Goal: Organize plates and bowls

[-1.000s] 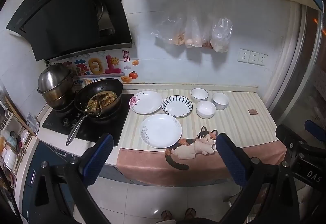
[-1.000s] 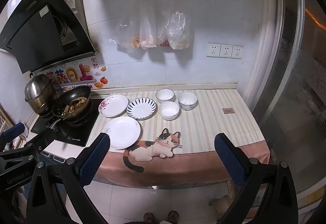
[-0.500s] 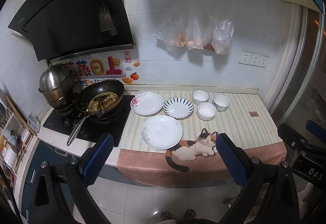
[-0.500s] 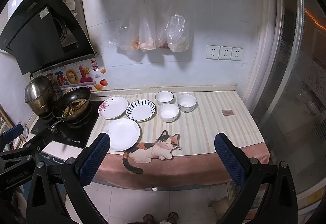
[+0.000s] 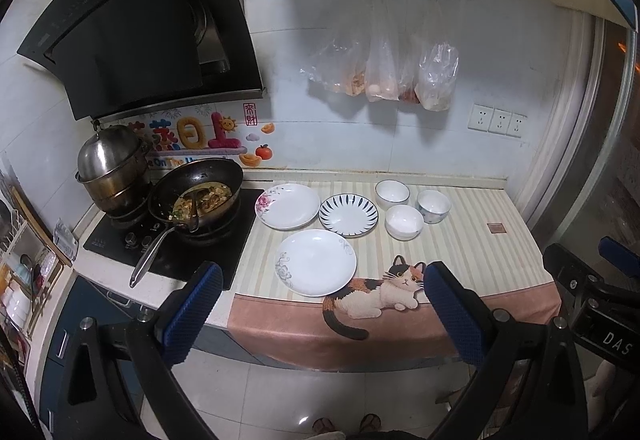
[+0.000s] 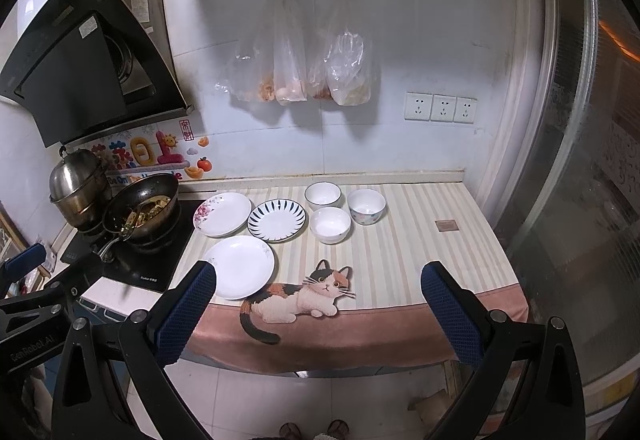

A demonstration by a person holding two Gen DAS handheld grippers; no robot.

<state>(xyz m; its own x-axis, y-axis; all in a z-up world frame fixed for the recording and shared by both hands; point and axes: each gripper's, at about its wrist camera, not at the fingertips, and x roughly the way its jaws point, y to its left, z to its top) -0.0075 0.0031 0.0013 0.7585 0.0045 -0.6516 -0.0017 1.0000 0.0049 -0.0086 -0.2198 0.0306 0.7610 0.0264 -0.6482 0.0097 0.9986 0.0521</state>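
Three white plates (image 5: 315, 262), three bowls (image 5: 404, 221) unstacked; both claws (image 5: 322, 314) (image 6: 318, 314) gape empty.

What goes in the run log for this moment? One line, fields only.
phase: approach | left gripper: open, empty | right gripper: open, empty | three plates, three bowls: unstacked on counter

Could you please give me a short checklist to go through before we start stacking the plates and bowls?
1. Left tongs open and empty: ok.
2. Right tongs open and empty: ok.
3. Three plates lie apart, none stacked: plain white plate, floral plate, blue-striped plate: ok.
4. Three bowls upright: ok; whether they are empty: cannot tell.
5. Wok with food stands close to the floral plate: not ok, mind it.
6. Tongs within reach of the dishes: not ok, both hover off the counter edge.
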